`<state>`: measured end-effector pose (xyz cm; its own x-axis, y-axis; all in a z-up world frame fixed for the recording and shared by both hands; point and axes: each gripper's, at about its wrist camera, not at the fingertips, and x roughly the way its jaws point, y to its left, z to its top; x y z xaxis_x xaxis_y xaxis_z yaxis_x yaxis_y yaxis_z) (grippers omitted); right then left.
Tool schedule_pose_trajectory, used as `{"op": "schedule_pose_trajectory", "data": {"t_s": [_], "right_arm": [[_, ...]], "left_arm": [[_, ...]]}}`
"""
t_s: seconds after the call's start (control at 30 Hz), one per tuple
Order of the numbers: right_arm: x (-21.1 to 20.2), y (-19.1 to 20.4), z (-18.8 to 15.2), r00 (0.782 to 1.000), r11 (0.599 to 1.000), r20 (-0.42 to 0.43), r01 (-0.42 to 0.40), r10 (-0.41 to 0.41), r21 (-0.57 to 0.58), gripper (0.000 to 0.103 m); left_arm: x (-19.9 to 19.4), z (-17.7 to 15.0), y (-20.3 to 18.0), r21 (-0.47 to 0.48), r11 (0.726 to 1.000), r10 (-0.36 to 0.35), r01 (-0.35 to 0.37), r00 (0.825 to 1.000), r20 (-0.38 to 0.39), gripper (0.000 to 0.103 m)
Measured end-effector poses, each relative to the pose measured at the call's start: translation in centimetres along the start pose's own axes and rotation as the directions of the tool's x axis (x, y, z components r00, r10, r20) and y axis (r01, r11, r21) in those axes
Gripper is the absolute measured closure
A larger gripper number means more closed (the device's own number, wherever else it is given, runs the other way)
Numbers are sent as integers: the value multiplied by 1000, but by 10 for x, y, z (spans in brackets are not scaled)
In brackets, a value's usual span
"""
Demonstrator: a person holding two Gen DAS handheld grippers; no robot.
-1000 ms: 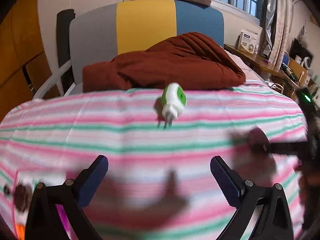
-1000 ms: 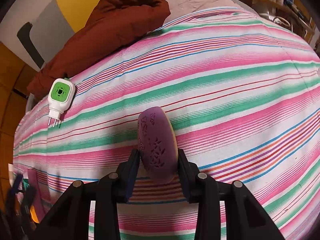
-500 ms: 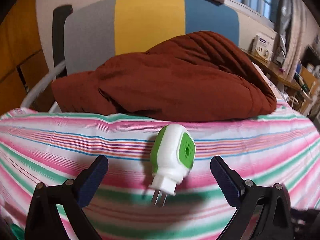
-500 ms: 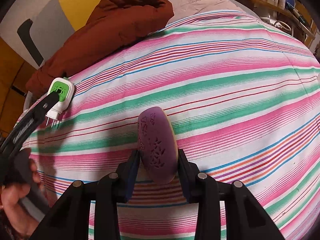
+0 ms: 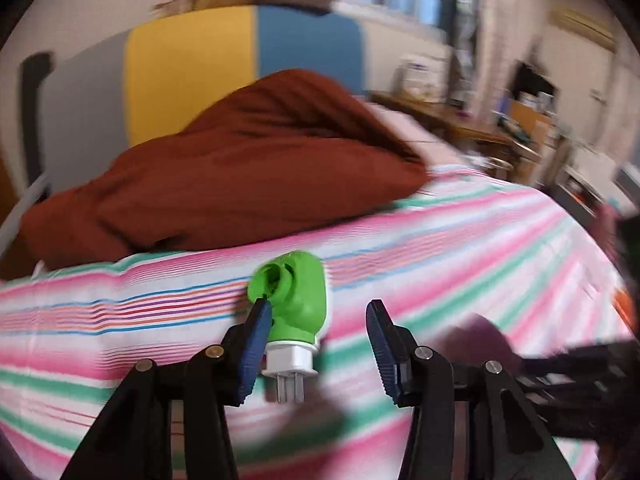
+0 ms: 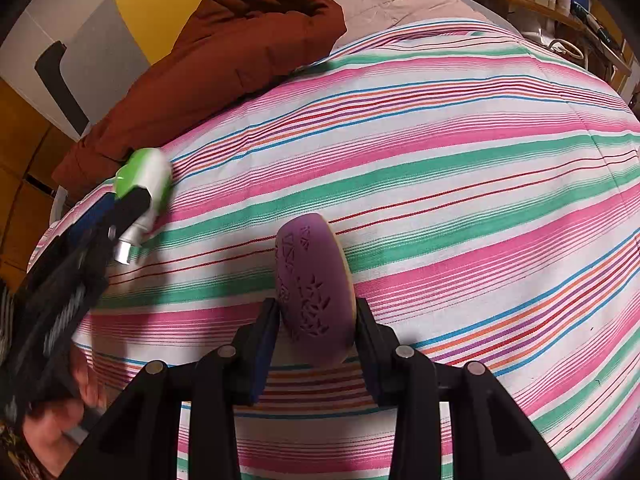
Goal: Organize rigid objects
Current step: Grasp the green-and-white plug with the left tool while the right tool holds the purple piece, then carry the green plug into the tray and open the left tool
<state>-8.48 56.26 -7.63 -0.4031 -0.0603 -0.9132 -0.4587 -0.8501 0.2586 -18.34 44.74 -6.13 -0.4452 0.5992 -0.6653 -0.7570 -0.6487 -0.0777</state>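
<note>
A green and white plug-in device (image 5: 294, 308) lies between the fingers of my left gripper (image 5: 316, 332), prongs toward the camera. The jaws have narrowed; the left pad (image 5: 256, 340) touches it, and a gap shows before the right pad (image 5: 380, 344). In the right wrist view the device (image 6: 146, 184) is tilted at the left gripper's tip, blurred. My right gripper (image 6: 316, 332) is shut on a purple oval object (image 6: 312, 280) with an embossed pattern, held over the striped bedsheet (image 6: 460, 184).
A rust-brown quilt (image 5: 224, 172) lies bunched at the head of the bed, just behind the device. A yellow, blue and grey headboard (image 5: 240, 64) stands behind it. A cluttered desk (image 5: 480, 128) runs along the right side. A pink pillow (image 6: 392, 0) lies beside the quilt.
My left gripper moved forward to the plug-in device and its jaws narrowed around it; the device turned over. The right gripper kept still with the purple object.
</note>
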Motion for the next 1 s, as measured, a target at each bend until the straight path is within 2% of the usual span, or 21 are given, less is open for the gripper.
{"op": "schedule_pose_trajectory", "data": {"t_s": [0.07, 0.17, 0.3, 0.47, 0.53, 0.6, 0.67, 1.0], "right_arm": [[0, 0, 0, 1000, 1000, 0, -3, 3, 4, 66], [0, 0, 1, 1000, 1000, 0, -9, 9, 10, 66], [1, 1, 3, 1000, 1000, 1, -11, 11, 15, 66], [0, 1, 3, 1000, 1000, 2, -8, 8, 15, 66], [1, 2, 4, 1000, 1000, 3, -6, 6, 12, 66], [1, 3, 5, 1000, 1000, 4, -4, 4, 11, 66], [1, 4, 6, 1000, 1000, 5, -1, 1, 7, 66], [5, 13, 9, 999, 999, 18, 28, -27, -31, 66]], "left_arm": [[-5, -2, -9, 40, 999, -10, 10, 1000, 14, 48], [-2, -1, -9, 8, 1000, 25, -25, 1000, 3, 32], [8, 1, -6, -33, 989, 144, -144, 990, -6, 16], [29, 2, 1, -61, 976, 204, -208, 977, -65, 17], [37, 3, 4, -84, 975, 197, -204, 977, -84, 23], [46, 4, 2, -76, 981, 168, -176, 981, -98, 40], [50, 1, -4, -34, 986, 157, -161, 983, -97, 50], [34, -15, -3, -38, 982, 183, -186, 980, -74, 50]]}}
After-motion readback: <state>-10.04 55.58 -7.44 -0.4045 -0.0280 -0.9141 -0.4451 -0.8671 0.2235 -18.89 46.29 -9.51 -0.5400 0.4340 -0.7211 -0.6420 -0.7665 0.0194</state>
